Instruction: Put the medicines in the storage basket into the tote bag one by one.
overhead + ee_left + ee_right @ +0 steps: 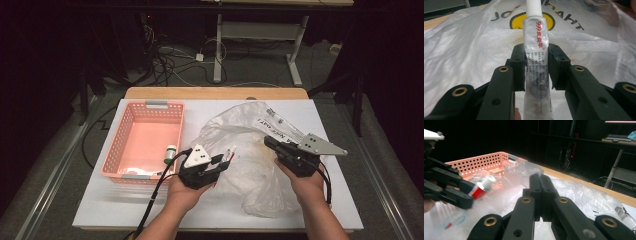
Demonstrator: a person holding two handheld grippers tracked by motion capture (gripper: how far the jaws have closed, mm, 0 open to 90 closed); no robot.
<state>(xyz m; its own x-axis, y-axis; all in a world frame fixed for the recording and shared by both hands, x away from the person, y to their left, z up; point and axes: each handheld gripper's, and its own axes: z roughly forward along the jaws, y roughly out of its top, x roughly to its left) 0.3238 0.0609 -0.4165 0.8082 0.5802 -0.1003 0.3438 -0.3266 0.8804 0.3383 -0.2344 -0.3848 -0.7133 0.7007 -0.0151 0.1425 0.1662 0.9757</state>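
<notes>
We see a pink basket (145, 137) dotted with holes, a white tube (537, 62) with red lettering, and a translucent bag (250, 150) with a yellow-and-black logo.

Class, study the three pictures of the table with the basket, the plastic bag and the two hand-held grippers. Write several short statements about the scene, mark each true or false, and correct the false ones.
1. The left gripper grips a white tube. True.
2. The pink basket lies to the right of the plastic bag. False: it lies to the left.
3. The right gripper has its jaws wide open. False: they are pressed together.
4. A small white bottle with a green band lies in the basket. True.
5. The tube's cap is black. False: it is white.
</notes>
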